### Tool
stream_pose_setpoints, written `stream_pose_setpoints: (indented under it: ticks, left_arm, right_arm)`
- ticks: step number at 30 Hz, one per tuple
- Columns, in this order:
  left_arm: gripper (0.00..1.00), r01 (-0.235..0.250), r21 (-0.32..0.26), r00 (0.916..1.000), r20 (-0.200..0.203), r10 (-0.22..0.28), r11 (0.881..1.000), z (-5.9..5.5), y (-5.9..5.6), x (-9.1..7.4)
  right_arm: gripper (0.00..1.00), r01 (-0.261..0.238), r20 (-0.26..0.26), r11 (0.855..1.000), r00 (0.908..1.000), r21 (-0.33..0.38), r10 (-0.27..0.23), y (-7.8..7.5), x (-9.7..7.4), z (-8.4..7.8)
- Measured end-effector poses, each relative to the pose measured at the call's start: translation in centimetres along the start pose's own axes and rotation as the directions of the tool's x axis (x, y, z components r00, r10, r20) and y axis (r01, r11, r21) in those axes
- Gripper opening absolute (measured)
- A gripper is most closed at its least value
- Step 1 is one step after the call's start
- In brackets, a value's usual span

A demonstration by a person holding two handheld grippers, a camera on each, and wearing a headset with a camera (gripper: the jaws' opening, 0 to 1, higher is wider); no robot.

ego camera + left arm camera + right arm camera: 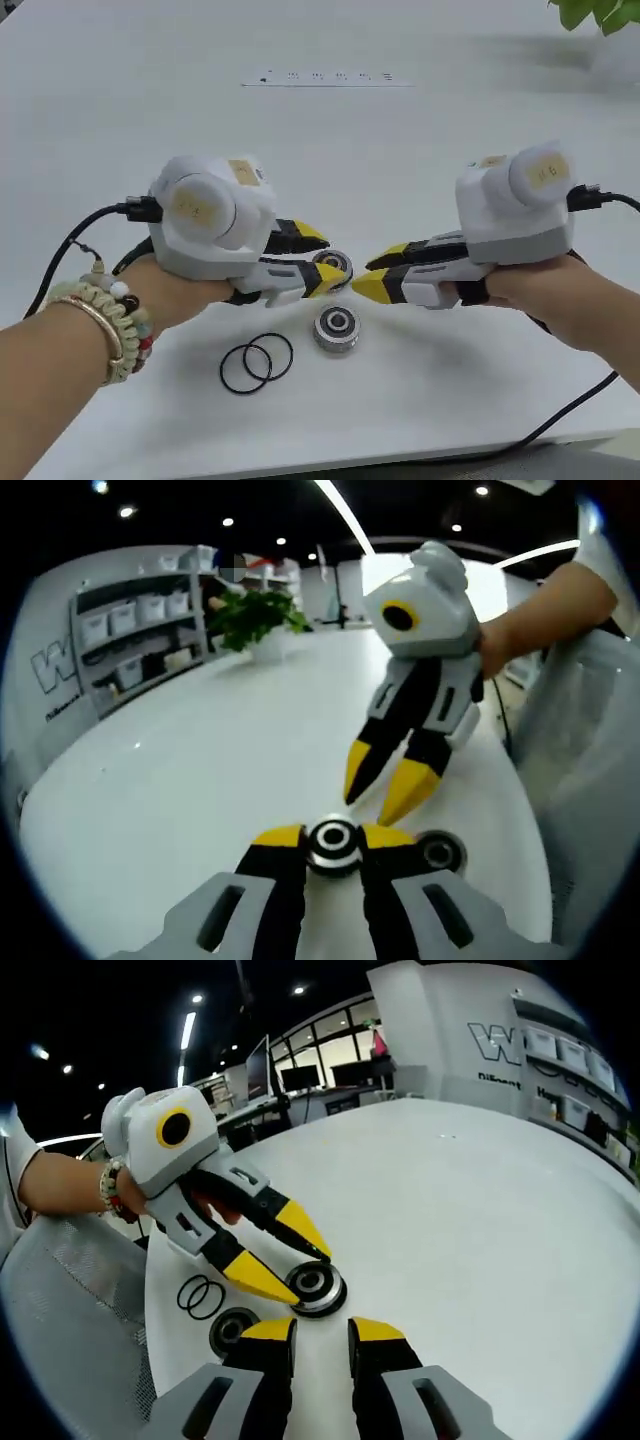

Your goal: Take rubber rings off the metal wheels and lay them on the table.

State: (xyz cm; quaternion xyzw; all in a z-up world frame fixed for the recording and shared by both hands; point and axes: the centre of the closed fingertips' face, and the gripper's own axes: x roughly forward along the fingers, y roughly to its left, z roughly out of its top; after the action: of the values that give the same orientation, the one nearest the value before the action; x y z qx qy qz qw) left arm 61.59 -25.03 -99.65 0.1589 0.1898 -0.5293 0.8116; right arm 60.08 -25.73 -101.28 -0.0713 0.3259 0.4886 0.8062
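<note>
Jaws on your left gripper (322, 258) are clamped on a metal wheel (338, 263), low toward the near edge of the worktop (450, 130); whether it rests on the surface or hangs just over it, I can't tell. Your right gripper (375, 272) faces it from close by. Its jaws are parted only narrowly and hold nothing, with the tips aimed at that wheel.

Two rubber rings (257, 362) lie flat and overlapping, closer to the near edge, so that part of the job looks done. A second wheel (337, 328) sits between the rings and the grippers, touched by neither.

The right gripper view shows a dark band round the clamped wheel's rim. My read is at least one ring left to peel. The second wheel's rim is too small to judge.
</note>
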Motion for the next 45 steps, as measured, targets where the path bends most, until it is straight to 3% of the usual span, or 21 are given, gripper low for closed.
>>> stream_pose_setpoints:
  ticks: [1,3,4,13,17,23,28,45]
  left_arm:
    - [0.19,0.001,0.001,1.0,-0.005,-0.001,1.0,-0.1,0.0,0.0]
    - [0.17,0.001,-0.059,0.9998,-0.017,-0.002,0.998,-0.4,0.2,0.0]
    - [0.16,-0.003,-0.074,1.0,-0.001,0.003,0.997,-0.2,0.4,0.0]
    - [0.15,0.002,-0.066,1.0,0.001,-0.002,0.998,-0.5,0.1,0.0]
    - [0.15,0.006,-0.068,1.0,0.005,-0.006,0.998,-0.5,-0.2,-0.1]
    - [0.15,0.004,-0.072,0.9999,0.01,-0.003,0.997,-0.6,-0.3,-0.2]
    - [0.15,0.006,-0.076,0.9999,0.015,-0.004,0.997,-0.6,-0.4,-0.3]
    - [0.15,0.002,-0.073,0.9999,0.014,-0.001,0.997,-0.7,-0.4,-0.4]
  right_arm:
    - [0.19,-0.001,-0.001,1.0,1.0,-0.001,0.001,0.0,0.0,0.0]
    - [0.19,-0.008,-0.011,1.0,0.9999,-0.007,0.007,0.3,0.3,-0.2]
    - [0.19,-0.011,-0.018,1.0,0.9998,-0.012,0.011,0.3,0.5,-0.4]
    - [0.22,-0.011,-0.016,0.999,0.9998,-0.032,0.01,0.4,1.1,-0.4]
    - [0.24,0.006,-0.008,0.997,0.9999,-0.074,-0.006,0.5,1.5,-0.2]
    - [0.3,0.014,0.041,0.998,0.9991,-0.06,-0.011,0.6,1.6,0.9]
    - [0.24,0.019,0.023,0.995,0.9996,-0.1,-0.017,0.4,1.8,0.4]
    - [0.19,-0.003,0.008,0.995,1.0,-0.104,0.004,0.3,1.4,0.3]
